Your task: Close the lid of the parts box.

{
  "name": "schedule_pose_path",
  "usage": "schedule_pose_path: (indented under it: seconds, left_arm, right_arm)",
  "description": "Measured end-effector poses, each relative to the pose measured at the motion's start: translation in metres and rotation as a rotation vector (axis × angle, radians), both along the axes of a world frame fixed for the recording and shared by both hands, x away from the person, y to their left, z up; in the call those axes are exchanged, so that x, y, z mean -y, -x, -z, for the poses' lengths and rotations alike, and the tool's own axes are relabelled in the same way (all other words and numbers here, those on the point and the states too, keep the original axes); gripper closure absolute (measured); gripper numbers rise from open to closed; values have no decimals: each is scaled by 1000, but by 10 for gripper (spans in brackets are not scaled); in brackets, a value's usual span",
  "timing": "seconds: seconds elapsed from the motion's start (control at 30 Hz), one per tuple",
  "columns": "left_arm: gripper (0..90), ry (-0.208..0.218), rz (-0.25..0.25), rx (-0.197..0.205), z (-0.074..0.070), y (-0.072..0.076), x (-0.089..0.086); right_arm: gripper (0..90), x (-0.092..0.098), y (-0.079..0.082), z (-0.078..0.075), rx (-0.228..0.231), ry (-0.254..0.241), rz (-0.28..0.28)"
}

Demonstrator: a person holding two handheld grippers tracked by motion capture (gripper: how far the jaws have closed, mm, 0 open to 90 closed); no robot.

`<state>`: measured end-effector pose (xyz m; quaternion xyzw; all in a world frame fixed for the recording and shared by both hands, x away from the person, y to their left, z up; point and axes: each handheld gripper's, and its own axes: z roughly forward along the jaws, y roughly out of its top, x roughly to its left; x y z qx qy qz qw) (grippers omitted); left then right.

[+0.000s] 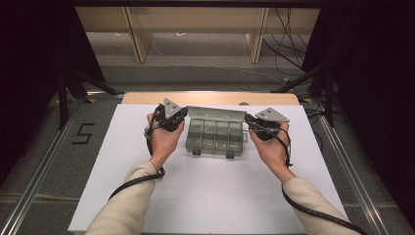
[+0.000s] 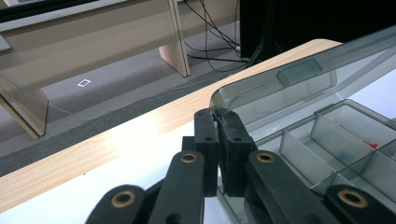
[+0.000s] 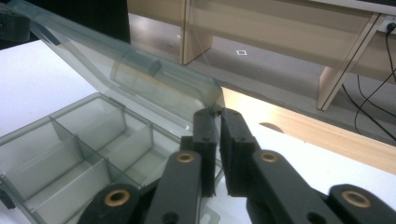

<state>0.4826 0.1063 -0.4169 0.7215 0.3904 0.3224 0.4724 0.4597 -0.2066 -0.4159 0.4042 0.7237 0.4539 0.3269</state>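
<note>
A clear grey compartment box (image 1: 214, 152) lies on the white sheet (image 1: 205, 196), its hinged lid (image 1: 216, 113) raised and tilted back. My left gripper (image 1: 184, 117) is shut on the lid's left end; in the left gripper view the jaws (image 2: 218, 116) pinch the lid (image 2: 299, 79) at its corner. My right gripper (image 1: 248, 120) is shut on the lid's right end, and the right gripper view has its jaws (image 3: 217, 114) clamped on the lid (image 3: 140, 70) corner. A small red piece (image 2: 371, 144) lies in one compartment; the other compartments look bare.
The sheet covers a wooden table (image 1: 210, 98) whose far edge shows behind the box. Beyond it stand wooden panel legs (image 1: 139, 41), loose cables (image 1: 288, 29) and black stand legs (image 1: 73, 81). A "5" mark (image 1: 83, 133) is on the floor at the left.
</note>
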Motion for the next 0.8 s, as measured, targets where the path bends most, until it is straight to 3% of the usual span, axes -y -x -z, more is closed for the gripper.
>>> schedule_pose_path:
  seconds: [0.2, 0.3, 0.47, 0.63, 0.7, 0.8]
  left_arm:
    - [867, -1, 0, 4, 1, 1, 0]
    - [867, -5, 3, 5, 0, 2, 0]
    - [867, -12, 4, 7, 1, 2, 0]
    - [866, -18, 3, 8, 1, 2, 0]
    - [866, -14, 2, 9, 1, 3, 0]
    - [864, -21, 5, 14, 2, 5, 1]
  right_arm:
    - [877, 0, 1, 0, -22, -7, -7]
    - [863, 0, 0, 1, 6, 4, -2]
    - [768, 0, -2, -1, 3, 6, -8]
    - [819, -3, -5, -3, 29, 29, -19]
    - [828, -5, -4, -3, 55, 63, -5]
    - [836, -4, -5, -3, 57, 72, 2]
